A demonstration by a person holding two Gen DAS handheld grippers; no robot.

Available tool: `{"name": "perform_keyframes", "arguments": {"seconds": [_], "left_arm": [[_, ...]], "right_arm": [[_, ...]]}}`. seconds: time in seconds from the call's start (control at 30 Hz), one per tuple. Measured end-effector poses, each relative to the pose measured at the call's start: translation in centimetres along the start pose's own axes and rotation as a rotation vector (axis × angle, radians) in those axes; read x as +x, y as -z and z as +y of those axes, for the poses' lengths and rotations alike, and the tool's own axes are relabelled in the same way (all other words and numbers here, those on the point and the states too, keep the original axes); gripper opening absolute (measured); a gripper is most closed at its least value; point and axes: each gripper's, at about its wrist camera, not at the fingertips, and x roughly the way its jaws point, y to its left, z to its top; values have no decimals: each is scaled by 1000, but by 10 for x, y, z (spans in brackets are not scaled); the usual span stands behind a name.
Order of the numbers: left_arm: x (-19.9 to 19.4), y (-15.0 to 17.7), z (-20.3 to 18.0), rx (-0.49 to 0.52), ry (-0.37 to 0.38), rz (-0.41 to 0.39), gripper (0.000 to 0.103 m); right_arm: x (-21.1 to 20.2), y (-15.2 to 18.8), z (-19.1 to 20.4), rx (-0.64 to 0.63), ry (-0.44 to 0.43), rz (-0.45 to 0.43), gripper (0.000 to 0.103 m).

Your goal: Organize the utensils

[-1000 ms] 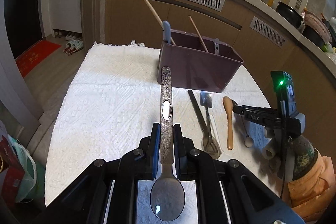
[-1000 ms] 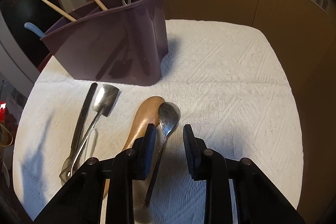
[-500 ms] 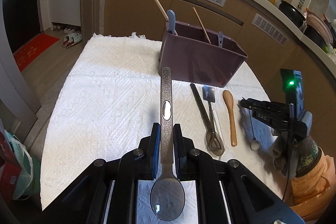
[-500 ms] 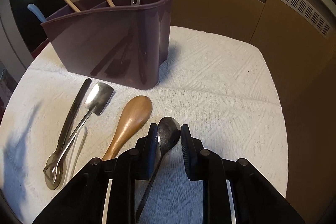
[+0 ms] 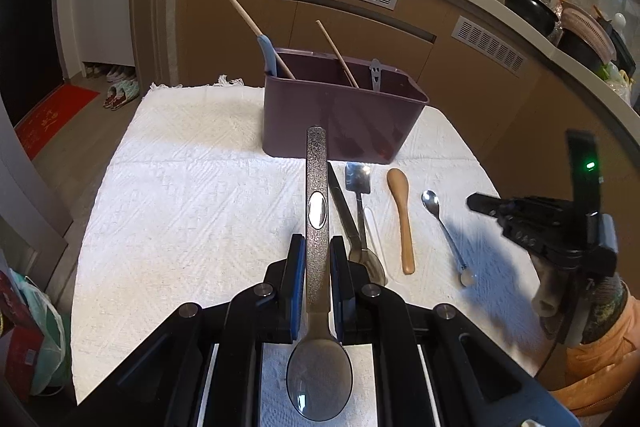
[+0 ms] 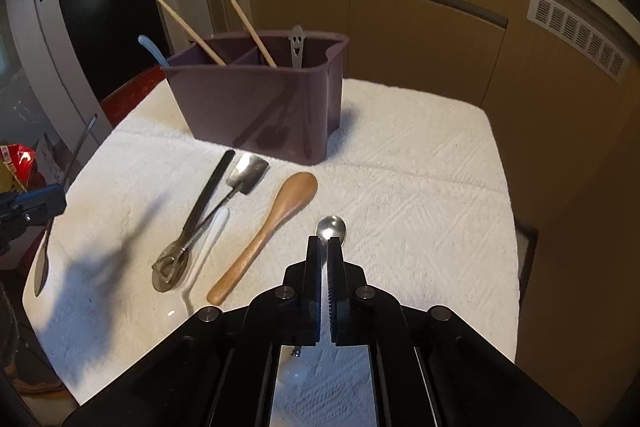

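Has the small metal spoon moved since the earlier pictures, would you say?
Yes. The small metal spoon slid right, away from the wooden spoon it had touched.

Left tongs clamped; right tongs pinched together, empty.

Right gripper shut, off the small spoon

Right gripper was open astride the small spoon a second ago; now it is lifted clear, jaws together, nothing seen between them. Spoon remains flat on the cloth, a little further from the wooden spoon.
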Motion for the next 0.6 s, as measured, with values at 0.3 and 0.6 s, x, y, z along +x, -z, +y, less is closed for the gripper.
{"name": "perform_keyframes", "arguments": {"seconds": [0.3,0.6], "left_arm": [[11,2,13,-26,-8,32,10],[22,6,29,-58,2,63,10]], "right_arm": [[54,6,1,-1,65,37,23],[73,-7,0,25,56,60,43]]}}
